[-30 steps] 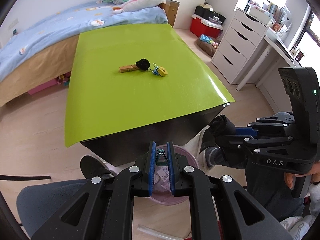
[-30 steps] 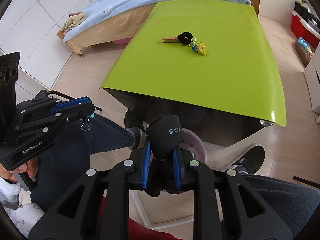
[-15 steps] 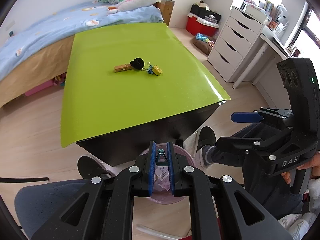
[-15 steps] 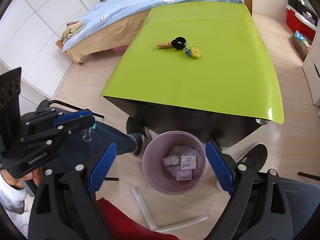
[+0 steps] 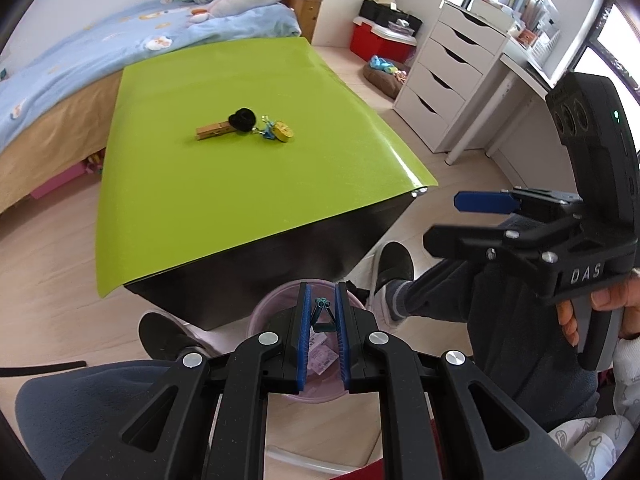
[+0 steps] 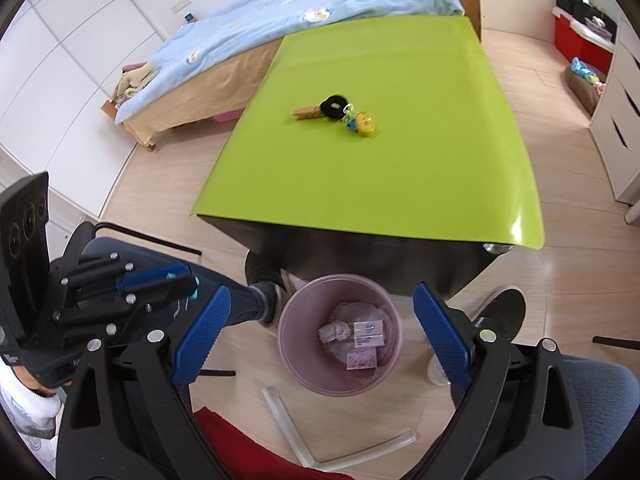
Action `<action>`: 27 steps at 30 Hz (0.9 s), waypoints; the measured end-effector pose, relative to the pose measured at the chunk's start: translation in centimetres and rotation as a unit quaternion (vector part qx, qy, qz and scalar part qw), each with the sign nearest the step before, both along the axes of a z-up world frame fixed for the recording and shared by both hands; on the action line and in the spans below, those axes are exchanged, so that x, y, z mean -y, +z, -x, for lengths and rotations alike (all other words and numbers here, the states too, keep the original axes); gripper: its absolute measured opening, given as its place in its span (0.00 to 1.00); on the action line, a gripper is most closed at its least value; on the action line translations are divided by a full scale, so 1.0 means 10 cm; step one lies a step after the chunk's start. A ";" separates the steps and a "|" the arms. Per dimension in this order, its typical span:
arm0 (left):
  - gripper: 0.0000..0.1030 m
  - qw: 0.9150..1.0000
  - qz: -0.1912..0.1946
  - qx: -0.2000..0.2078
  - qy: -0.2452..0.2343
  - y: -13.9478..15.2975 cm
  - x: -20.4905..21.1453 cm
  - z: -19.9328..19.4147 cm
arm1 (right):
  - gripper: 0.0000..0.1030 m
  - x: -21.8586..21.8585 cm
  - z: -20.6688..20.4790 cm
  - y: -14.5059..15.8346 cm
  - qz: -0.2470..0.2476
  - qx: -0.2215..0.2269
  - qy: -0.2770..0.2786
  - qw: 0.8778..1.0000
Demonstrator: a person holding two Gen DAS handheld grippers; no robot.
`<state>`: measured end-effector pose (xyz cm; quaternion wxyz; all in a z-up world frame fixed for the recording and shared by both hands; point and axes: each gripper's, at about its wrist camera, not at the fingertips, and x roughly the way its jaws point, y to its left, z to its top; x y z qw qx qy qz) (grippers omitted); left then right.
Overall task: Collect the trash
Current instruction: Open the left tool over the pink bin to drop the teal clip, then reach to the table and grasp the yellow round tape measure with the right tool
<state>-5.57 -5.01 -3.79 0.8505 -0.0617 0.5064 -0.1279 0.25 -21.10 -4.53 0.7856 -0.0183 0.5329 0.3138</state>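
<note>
The left tool (image 5: 322, 334) pinches a teal binder clip (image 5: 322, 314) directly above the pink trash bin (image 6: 288, 332) on the floor (its wire handles point forward). The right tool (image 6: 322, 332), spread wide and empty, hovers over the same bin.

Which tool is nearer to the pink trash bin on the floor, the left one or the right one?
Hard to tell. Both tools hang above the pink trash bin: the left tool shut on a binder clip, the right tool open wide over its mouth.
</note>
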 end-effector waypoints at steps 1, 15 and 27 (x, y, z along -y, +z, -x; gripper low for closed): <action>0.15 1.000 0.002 -0.001 0.000 -0.01 0.01 0.00 | 0.89 0.02 -0.01 0.02 0.000 0.003 -0.004 1.000; 0.92 0.999 0.002 -0.002 0.040 -0.06 -0.07 -0.06 | 0.94 0.13 -0.05 0.07 -0.007 0.010 -0.021 1.000; 0.93 0.998 -0.007 0.009 0.070 -0.05 -0.22 -0.10 | 0.97 0.08 -0.07 0.04 -0.007 0.015 -0.014 1.000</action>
